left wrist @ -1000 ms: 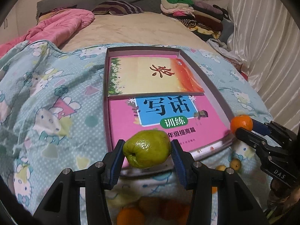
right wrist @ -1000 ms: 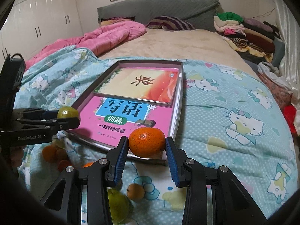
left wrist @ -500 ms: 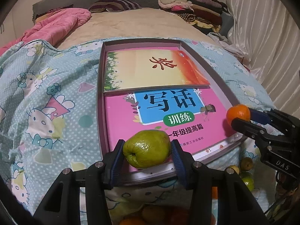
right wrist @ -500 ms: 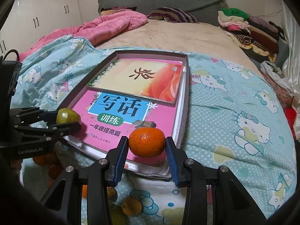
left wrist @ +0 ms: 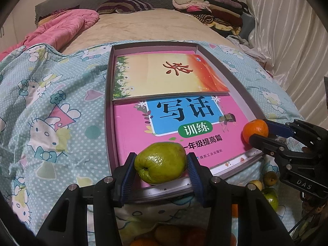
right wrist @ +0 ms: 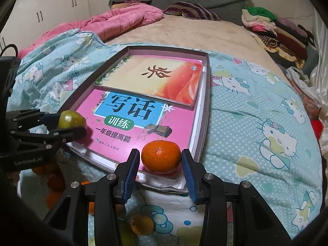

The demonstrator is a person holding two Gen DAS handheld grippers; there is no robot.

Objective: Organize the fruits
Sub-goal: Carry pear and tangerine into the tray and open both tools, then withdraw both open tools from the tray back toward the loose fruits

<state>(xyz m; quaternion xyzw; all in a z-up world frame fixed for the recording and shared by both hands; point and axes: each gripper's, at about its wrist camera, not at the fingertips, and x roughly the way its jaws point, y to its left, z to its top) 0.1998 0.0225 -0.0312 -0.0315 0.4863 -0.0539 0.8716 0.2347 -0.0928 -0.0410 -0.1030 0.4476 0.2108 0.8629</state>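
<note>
The left gripper (left wrist: 161, 169) points steeply downward at lower centre of its frame, pads clamped. The right gripper (right wrist: 161, 161) tilts down likewise, gaps beside both pads.

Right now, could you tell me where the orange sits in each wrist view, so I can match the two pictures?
Left wrist view: the orange is at the right edge, at the right gripper's tips.
Right wrist view: the orange is low and central, between the gripper's fingers.
Shared landmark: the pink book under it.

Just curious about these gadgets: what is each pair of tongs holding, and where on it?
Left tongs: a green guava, by its sides. Right tongs: an orange between the pads, grip looks loose.
</note>
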